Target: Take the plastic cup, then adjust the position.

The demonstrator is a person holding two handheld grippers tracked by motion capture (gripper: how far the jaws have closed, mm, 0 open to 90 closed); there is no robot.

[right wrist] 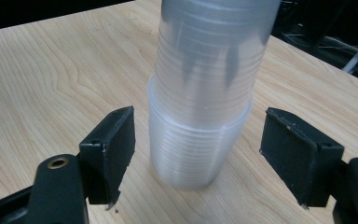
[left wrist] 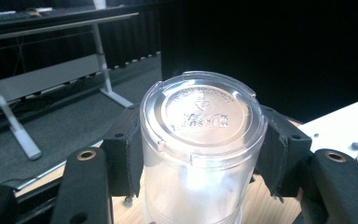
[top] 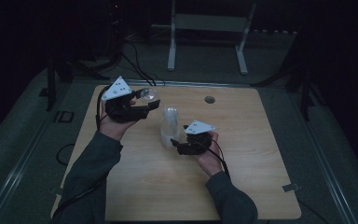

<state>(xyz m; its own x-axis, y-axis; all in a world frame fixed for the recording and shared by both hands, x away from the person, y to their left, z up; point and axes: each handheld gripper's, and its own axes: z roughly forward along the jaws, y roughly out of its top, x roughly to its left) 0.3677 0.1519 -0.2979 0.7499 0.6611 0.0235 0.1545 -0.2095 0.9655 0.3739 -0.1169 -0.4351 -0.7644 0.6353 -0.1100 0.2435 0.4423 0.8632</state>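
A single clear plastic cup [top: 149, 95] is held above the far left of the wooden table [top: 247, 158], and my left gripper [top: 145, 101] is shut on it. In the left gripper view the cup [left wrist: 200, 116] shows its embossed round bottom, and both black pads [left wrist: 126, 149] press on its sides. A stack of clear cups [top: 169, 127] stands upside down near the table's middle. My right gripper [top: 178, 145] is low at the stack's base. In the right gripper view the stack [right wrist: 205, 88] stands between the open jaws, with a gap on each side.
A round hole [top: 209, 99] is in the tabletop behind the stack. A white metal frame [top: 207, 23] stands on the dark floor beyond the table, with black cables [top: 135, 65] beside it. Bare wood lies to the right and front.
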